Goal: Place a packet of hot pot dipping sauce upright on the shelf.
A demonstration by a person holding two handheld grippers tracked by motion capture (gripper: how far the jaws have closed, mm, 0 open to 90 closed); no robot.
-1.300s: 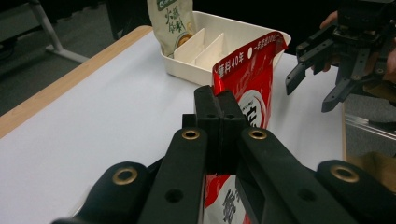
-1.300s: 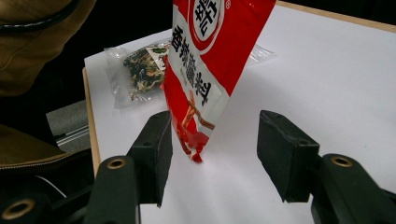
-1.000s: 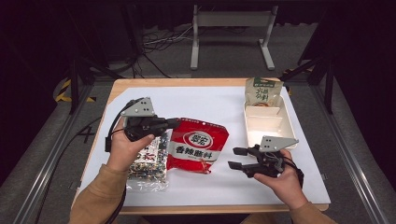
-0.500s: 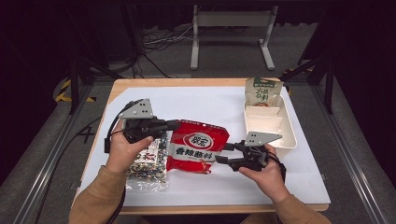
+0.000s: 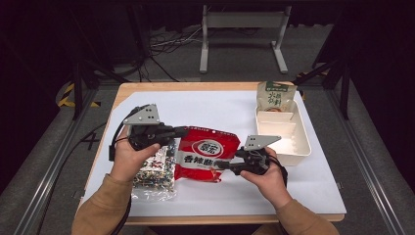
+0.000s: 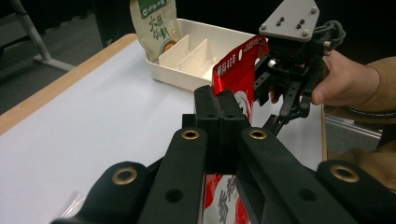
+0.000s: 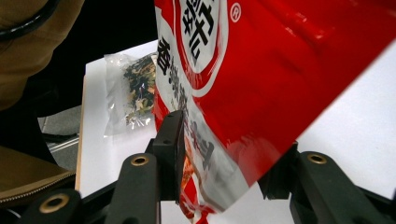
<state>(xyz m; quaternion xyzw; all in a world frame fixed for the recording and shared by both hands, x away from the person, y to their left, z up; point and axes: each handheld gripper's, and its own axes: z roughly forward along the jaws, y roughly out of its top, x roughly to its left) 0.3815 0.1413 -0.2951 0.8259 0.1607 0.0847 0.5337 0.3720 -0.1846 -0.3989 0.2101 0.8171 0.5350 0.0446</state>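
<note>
A red snack bag [image 5: 205, 154] is held off the table between the two hands. My left gripper [image 5: 181, 131] is shut on its upper left edge; in the left gripper view the jaws [image 6: 222, 100] are pressed together on the red foil [image 6: 236, 70]. My right gripper [image 5: 218, 164] has come to the bag's lower right corner. Its jaws have just been closing. In the right gripper view they [image 7: 229, 140] still stand apart, with the bag's corner [image 7: 280, 70] between them; the right pad is hidden behind the foil.
A clear bag of dark mixed snack [image 5: 154, 171] lies under the left hand on the white table top [image 5: 220, 105]. A white divided tray [image 5: 293, 147] stands at the right, with a green pouch [image 5: 276, 95] upright in its far compartment.
The right hand has moved left to the red bag, and its jaws have narrowed around the bag's corner. The left gripper has kept still with the bag in it.
</note>
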